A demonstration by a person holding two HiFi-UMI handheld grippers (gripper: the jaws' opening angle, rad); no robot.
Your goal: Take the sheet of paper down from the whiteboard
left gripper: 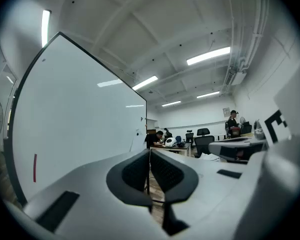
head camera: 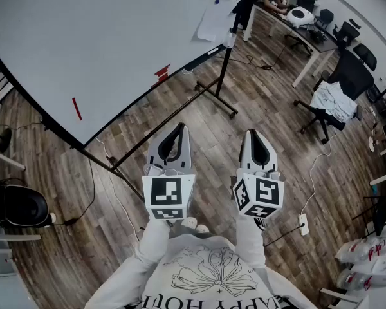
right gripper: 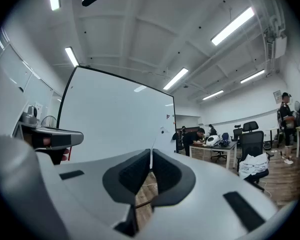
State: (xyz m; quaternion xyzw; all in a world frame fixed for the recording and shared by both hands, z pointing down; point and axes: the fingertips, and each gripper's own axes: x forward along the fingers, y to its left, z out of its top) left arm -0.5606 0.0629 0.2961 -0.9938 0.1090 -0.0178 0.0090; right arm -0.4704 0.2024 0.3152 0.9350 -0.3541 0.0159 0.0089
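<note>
approach step: left gripper [head camera: 177, 131] and right gripper [head camera: 255, 136] are both closed, empty, well apart from the whiteboard [head camera: 103, 37]. the sheet of paper [head camera: 213, 21] hangs at its far edge, probably under a magnet [head camera: 217, 2]. next: walk over, open jaws.

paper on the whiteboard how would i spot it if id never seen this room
The large whiteboard fills the head view's upper left. At its far end, nearest the desk, hangs the paper. It is the board's only sheet; elsewhere just a red mark.
</note>
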